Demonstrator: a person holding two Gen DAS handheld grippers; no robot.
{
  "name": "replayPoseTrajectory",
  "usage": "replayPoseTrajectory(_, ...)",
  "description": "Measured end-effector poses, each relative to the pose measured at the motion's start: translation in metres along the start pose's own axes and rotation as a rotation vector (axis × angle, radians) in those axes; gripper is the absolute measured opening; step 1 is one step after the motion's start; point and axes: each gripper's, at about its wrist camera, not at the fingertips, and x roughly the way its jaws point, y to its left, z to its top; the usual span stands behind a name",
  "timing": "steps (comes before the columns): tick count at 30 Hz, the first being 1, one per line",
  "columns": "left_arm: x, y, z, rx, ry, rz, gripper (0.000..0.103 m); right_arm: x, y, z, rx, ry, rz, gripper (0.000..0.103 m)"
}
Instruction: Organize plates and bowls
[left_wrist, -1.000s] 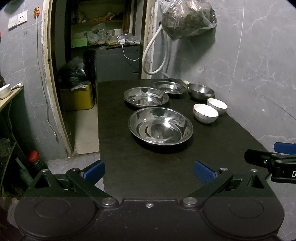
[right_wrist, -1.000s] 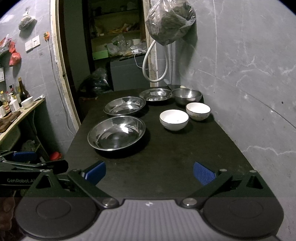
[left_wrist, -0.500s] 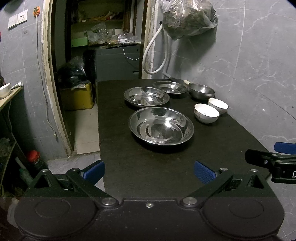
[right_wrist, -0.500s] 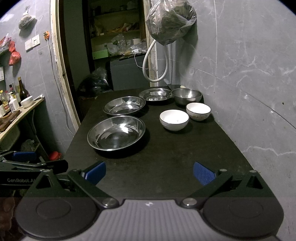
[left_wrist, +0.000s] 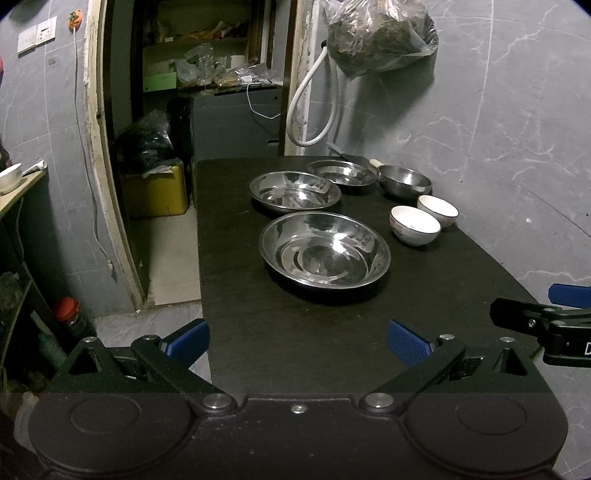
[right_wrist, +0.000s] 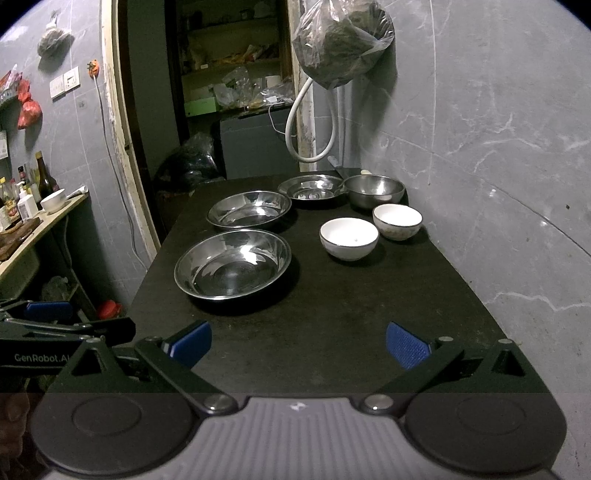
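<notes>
Both grippers hang over the near edge of the dark bench (right_wrist: 332, 325), and neither touches anything. The left gripper (left_wrist: 297, 341) has its blue-padded fingers (left_wrist: 186, 339) spread wide and empty; the right gripper (right_wrist: 298, 341) has its fingers (right_wrist: 406, 345) spread the same way, also empty. Nothing looks stacked or gathered yet, so this reads as the approach before the first pick.

Counting near to far: three shallow steel plates, two white bowls and one steel bowl. The nearest steel plate (right_wrist: 232, 264) sits toward the left edge, apart from the rest. Behind it lies the middle steel plate (right_wrist: 249, 214), and beyond that the far steel plate (right_wrist: 312, 188), close to the back edge. On the right side, the near white bowl (right_wrist: 349, 238) stands just beside the far white bowl (right_wrist: 397, 221), and the steel bowl (right_wrist: 375, 190) sits behind them near the back right corner.

The next move probably calls for pinching a rim: the nearest steel plate for the left gripper, or the near white bowl for the right gripper, then nesting like with like. Thin steel rims may slip.
</notes>
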Motion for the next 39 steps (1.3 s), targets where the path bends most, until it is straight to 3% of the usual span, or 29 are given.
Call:
replayPoseTrajectory(21, 0.020, 0.002, 0.015, -0.011, 0.078, 0.044, 0.102, 0.024, -0.006, 0.007, -0.010, 0.039, 0.001, 0.103)
replayPoseTrajectory(39, 0.065, -0.006, 0.050, -0.028, 0.082, 0.108, 0.102, 0.082, -0.021, 0.036, -0.037, 0.062, 0.056, 0.103)
